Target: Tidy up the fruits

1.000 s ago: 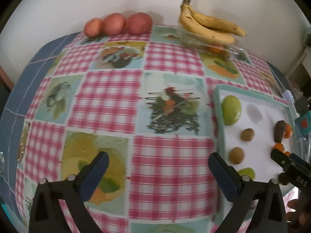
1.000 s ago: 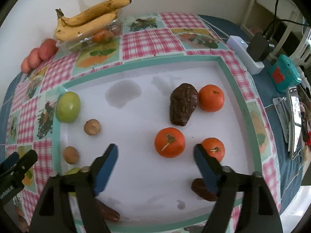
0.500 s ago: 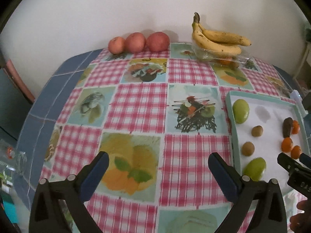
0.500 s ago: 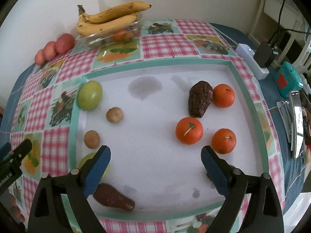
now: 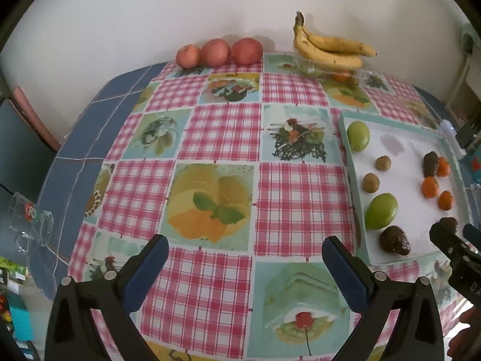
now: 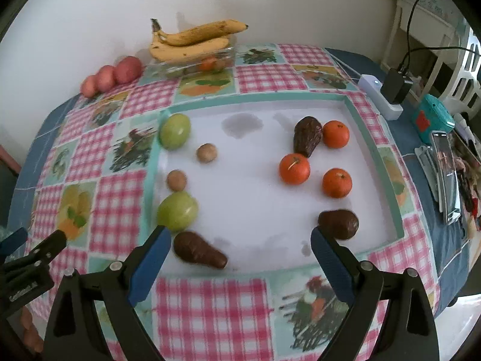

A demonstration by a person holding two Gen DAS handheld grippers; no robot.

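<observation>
So the pink-checked tablecloth with fruit pictures (image 6: 210,294) fills most of both views. On it, centre of the right wrist view, sits the white tray with a teal rim (image 6: 387,162). The left gripper (image 5: 245,258) with blue pads is spread wide with nothing in it, low in its frame over bare cloth. Same for the right gripper (image 6: 237,248): wide apart, empty, hovering at the tray's near edge.

Upper middle: a bunch of yellow bananas (image 6: 192,42) lying on a clear plastic box, and three reddish round fruits (image 6: 112,75) in a row at upper left by the wall.

In the tray, the left side has two green apples (image 6: 175,131) (image 6: 178,215) with two small brown kiwis (image 6: 206,152) (image 6: 176,180) between them. The right side has three oranges (image 6: 294,168) (image 6: 336,134) (image 6: 337,182), one touching a dark wrinkly avocado (image 6: 307,136). Two more dark avocados (image 6: 198,250) (image 6: 338,223) lie along the near edge.
</observation>
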